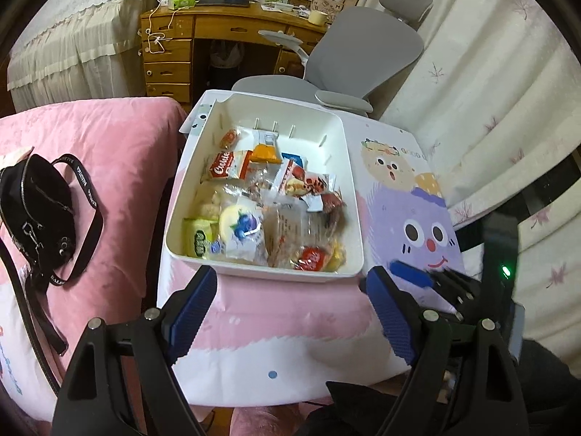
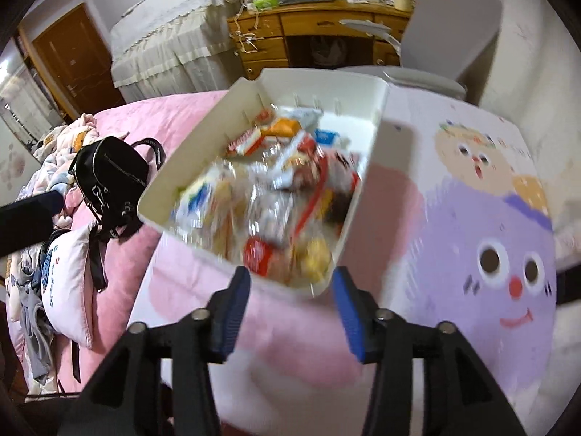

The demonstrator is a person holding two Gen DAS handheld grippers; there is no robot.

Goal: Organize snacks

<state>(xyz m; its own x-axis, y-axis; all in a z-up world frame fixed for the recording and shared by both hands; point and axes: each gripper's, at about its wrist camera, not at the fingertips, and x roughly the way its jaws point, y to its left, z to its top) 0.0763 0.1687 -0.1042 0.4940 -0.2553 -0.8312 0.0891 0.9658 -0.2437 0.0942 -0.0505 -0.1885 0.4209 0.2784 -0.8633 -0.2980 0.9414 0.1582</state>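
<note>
A white plastic bin [image 1: 354, 196] full of mixed snack packets [image 1: 261, 203] sits on a small table with a cartoon-print cloth [image 1: 410, 218]. My left gripper [image 1: 290, 312] is open and empty, just short of the bin's near wall. The right gripper's blue fingers [image 1: 412, 272] show at the right in the left wrist view. In the right wrist view, which is motion-blurred, the bin [image 2: 366, 196] and its snacks [image 2: 268, 196] lie ahead, and my right gripper [image 2: 292, 309] is open and empty at the bin's near right corner.
A pink bed [image 1: 120, 167] with a black bag [image 1: 36, 214] lies left of the table. A grey office chair [image 1: 363, 54] and a wooden desk [image 1: 218, 32] stand behind. Cream curtains [image 1: 490, 91] hang at the right. Clothes and a pillow [image 2: 65, 272] lie on the bed.
</note>
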